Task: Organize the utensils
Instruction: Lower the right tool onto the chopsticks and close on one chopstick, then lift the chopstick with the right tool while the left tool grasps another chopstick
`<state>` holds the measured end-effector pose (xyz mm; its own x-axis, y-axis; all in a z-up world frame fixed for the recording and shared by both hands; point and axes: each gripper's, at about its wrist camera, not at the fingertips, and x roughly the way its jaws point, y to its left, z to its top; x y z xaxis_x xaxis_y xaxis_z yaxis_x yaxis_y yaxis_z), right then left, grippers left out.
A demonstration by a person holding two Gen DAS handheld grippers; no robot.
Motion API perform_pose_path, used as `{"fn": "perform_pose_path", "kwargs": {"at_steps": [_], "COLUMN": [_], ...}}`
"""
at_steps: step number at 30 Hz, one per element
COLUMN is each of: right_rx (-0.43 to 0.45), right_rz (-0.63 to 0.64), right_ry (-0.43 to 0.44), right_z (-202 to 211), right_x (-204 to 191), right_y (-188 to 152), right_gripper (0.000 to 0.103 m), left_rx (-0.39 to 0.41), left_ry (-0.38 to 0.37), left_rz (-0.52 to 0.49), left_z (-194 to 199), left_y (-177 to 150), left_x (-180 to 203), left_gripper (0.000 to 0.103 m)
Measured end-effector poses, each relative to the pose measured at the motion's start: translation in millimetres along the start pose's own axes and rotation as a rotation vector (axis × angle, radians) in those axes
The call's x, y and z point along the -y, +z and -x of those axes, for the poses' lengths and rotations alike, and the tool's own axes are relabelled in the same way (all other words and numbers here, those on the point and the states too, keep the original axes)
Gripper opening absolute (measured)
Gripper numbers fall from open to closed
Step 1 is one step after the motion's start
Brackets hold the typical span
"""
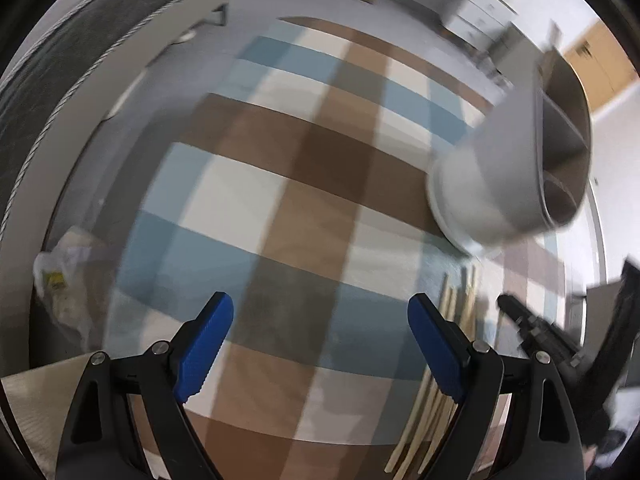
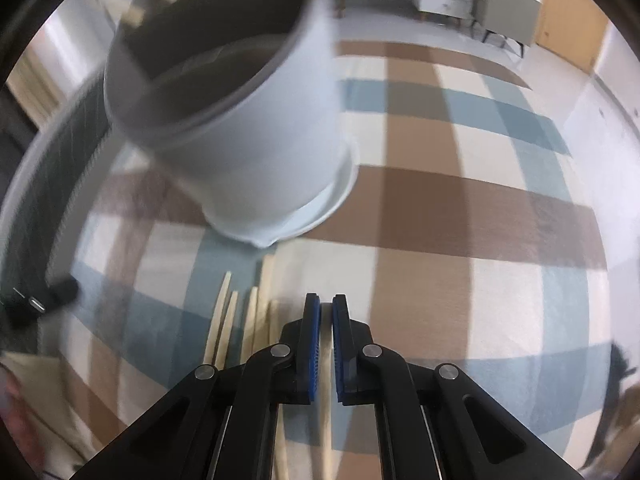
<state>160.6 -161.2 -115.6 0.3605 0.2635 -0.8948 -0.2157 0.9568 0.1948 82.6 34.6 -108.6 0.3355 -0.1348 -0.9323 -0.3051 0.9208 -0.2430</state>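
Two blue pads of the right gripper (image 2: 325, 344) are pinched on one pale chopstick (image 2: 327, 420) running lengthwise between them, its long axis toward the divided white utensil holder (image 2: 256, 152) just beyond. Remaining chopsticks (image 2: 236, 320) lie alongside on the checked cloth (image 2: 480, 260). Farther off, the left gripper (image 1: 320, 344) hangs wide open, empty.

Both claws (image 1: 320, 354) (image 2: 326, 346) are black, with ribbed blue pads and silver rivets.

Two close downward views, shared holder (image 1: 500, 168)
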Motion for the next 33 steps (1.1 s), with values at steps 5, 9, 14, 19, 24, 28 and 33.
{"fn": "perform_pose_path", "kwargs": {"at_steps": [5, 9, 14, 19, 24, 28, 33], "right_rx": [0.134, 0.185, 0.222, 0.255, 0.278, 0.299, 0.329], "right_rz": [-0.194, -0.287, -0.463, -0.502, -0.472, -0.449, -0.407], "right_ry": [0.148, 0.24, 0.385, 0.411, 0.392, 0.385, 0.347], "right_z": [45, 67, 79, 87, 90, 94, 96], "right_x": [44, 66, 97, 107, 100, 97, 92], "right_y": [-1, -12, -32, -39, -38, -37, -35], "right_gripper": [0.005, 0.005, 0.005, 0.005, 0.005, 0.005, 0.005], "left_rx": [-0.03, -0.07, -0.087, -0.098, -0.098, -0.091, -0.099], "left_ry": [-0.016, 0.003, 0.043, 0.082, 0.126, 0.134, 0.119], "left_rz": [-0.173, -0.279, -0.356, -0.357, -0.359, -0.372, -0.366], "left_z": [-15, -27, -37, -46, -47, -45, -48], "left_y": [-17, -31, -44, -49, -47, -45, -35], "left_x": [40, 63, 73, 71, 64, 58, 57], "left_gripper": [0.086, 0.086, 0.086, 0.086, 0.086, 0.086, 0.086]}}
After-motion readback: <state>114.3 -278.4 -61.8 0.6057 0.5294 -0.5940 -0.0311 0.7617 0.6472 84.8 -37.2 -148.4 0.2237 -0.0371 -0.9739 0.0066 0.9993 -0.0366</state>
